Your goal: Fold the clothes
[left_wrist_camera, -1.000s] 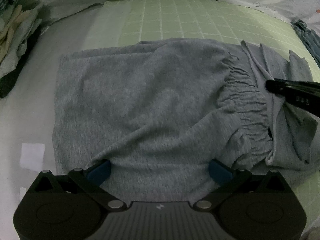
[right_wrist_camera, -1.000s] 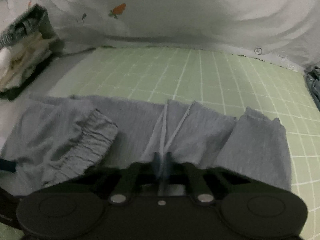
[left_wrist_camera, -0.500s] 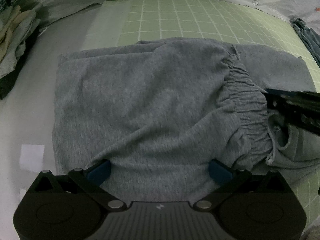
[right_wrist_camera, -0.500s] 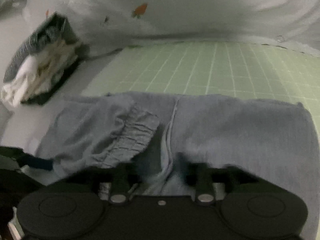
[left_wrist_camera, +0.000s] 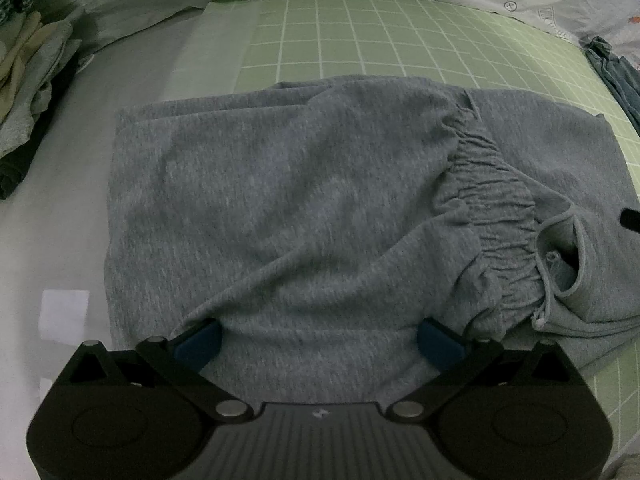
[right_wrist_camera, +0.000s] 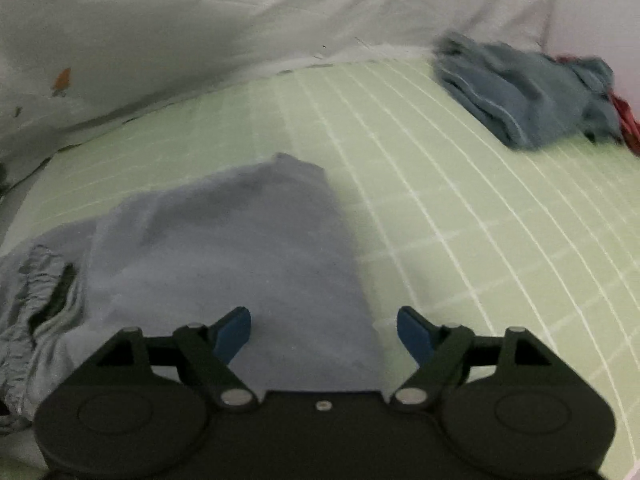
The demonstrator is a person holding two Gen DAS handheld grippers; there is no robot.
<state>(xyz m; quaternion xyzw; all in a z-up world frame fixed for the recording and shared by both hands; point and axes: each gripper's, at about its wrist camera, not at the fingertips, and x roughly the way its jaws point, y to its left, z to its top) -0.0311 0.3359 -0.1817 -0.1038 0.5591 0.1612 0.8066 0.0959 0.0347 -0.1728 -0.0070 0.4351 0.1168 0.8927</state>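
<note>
Grey sweatpants point(left_wrist_camera: 300, 200) lie folded on the green grid mat point(left_wrist_camera: 360, 32), the gathered elastic waistband point(left_wrist_camera: 492, 208) and a drawstring point(left_wrist_camera: 560, 224) toward the right. My left gripper point(left_wrist_camera: 318, 340) is open, its blue pads resting on the near edge of the cloth with fabric between them. In the right wrist view the folded leg part of the pants point(right_wrist_camera: 240, 240) lies flat on the mat point(right_wrist_camera: 460, 200). My right gripper point(right_wrist_camera: 324, 330) is open and empty just above its near right edge. A tip of the right gripper shows at the right edge of the left wrist view point(left_wrist_camera: 632, 219).
A stack of folded clothes point(left_wrist_camera: 28, 80) sits at the far left on the white sheet point(left_wrist_camera: 60, 240). A blue garment point(right_wrist_camera: 528, 92) with something red beside it lies at the mat's far right corner. Rumpled white bedding point(right_wrist_camera: 200, 20) rises behind the mat.
My right gripper let go of the drawstring and cloth, opened, and swung right. The leg part it held now lies flat. The left gripper stayed in place.
</note>
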